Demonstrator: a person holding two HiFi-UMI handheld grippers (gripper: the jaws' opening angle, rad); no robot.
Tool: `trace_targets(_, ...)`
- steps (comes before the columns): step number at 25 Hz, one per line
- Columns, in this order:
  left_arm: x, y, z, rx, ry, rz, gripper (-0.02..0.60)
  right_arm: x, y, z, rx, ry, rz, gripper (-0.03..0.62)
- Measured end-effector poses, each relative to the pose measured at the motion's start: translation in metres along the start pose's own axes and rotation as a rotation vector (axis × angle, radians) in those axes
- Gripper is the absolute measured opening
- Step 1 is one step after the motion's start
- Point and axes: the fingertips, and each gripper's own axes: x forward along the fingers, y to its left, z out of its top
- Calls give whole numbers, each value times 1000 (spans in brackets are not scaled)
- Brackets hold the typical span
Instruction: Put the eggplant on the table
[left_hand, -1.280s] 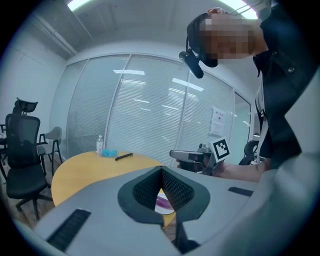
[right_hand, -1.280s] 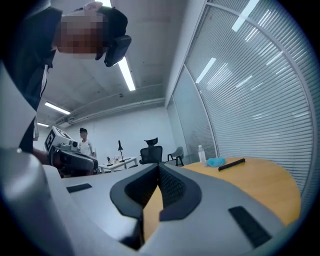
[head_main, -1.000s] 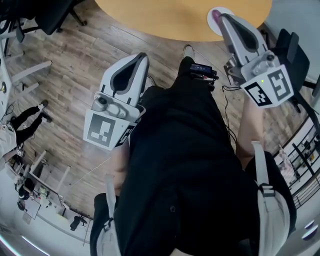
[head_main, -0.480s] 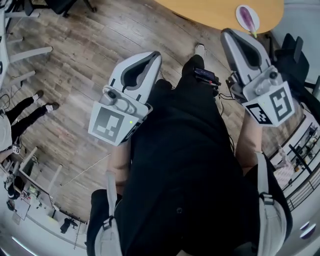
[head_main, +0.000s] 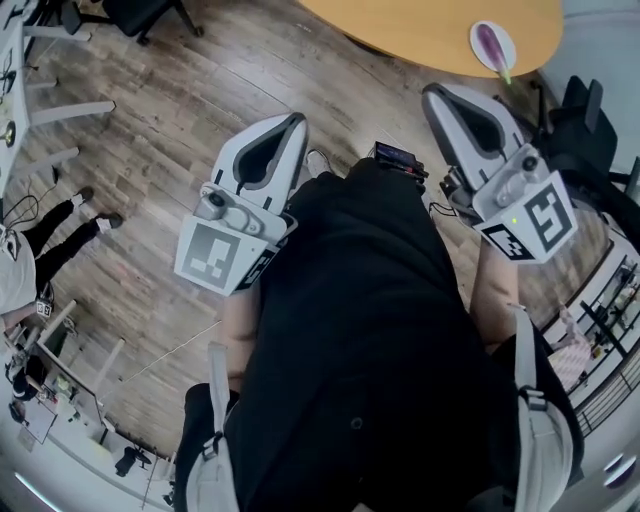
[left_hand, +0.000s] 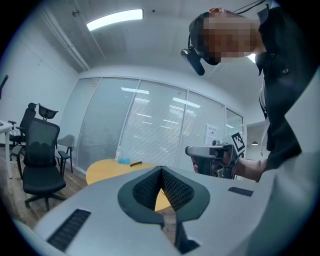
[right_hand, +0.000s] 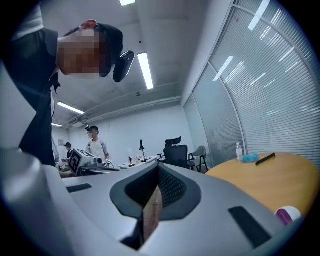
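Observation:
The purple eggplant (head_main: 492, 42) lies on a small white plate (head_main: 480, 56) near the edge of the round wooden table (head_main: 420, 25), at the top right of the head view. In the right gripper view the eggplant (right_hand: 284, 215) peeks in at the lower right. My right gripper (head_main: 433, 93) is held level short of the table, shut and empty, a little below and left of the plate. My left gripper (head_main: 294, 120) hangs over the wooden floor, also shut with nothing in it. Both grippers' jaws meet at the tip in their own views, left gripper (left_hand: 161, 168) and right gripper (right_hand: 158, 164).
A water bottle (right_hand: 239, 151), a blue cloth (right_hand: 250, 157) and a dark pen (right_hand: 265, 158) sit on the table's far side. Black office chairs (left_hand: 42, 155) stand around, one (head_main: 575, 120) close to my right arm. Other people (right_hand: 95, 145) stand at desks in the background.
Both grippers have drawn back from the table. The right gripper's tip, which was at the plate, now sits apart from it, and the plate and eggplant lie in full view.

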Motion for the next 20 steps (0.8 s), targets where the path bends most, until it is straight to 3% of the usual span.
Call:
trace_targets(2, 4, -2, -9, -3, 17, 5, 12, -1, -5, -3, 5, 14, 2, 17)
trace_targets(9, 35, -25, 30, 1, -50, -57, 12, -15, -12, 2, -6, 30, -13, 17)
trace_targets(20, 23, -11, 7, -16, -26, -59, 12, -10, -10, 3, -12, 41, -54, 17)
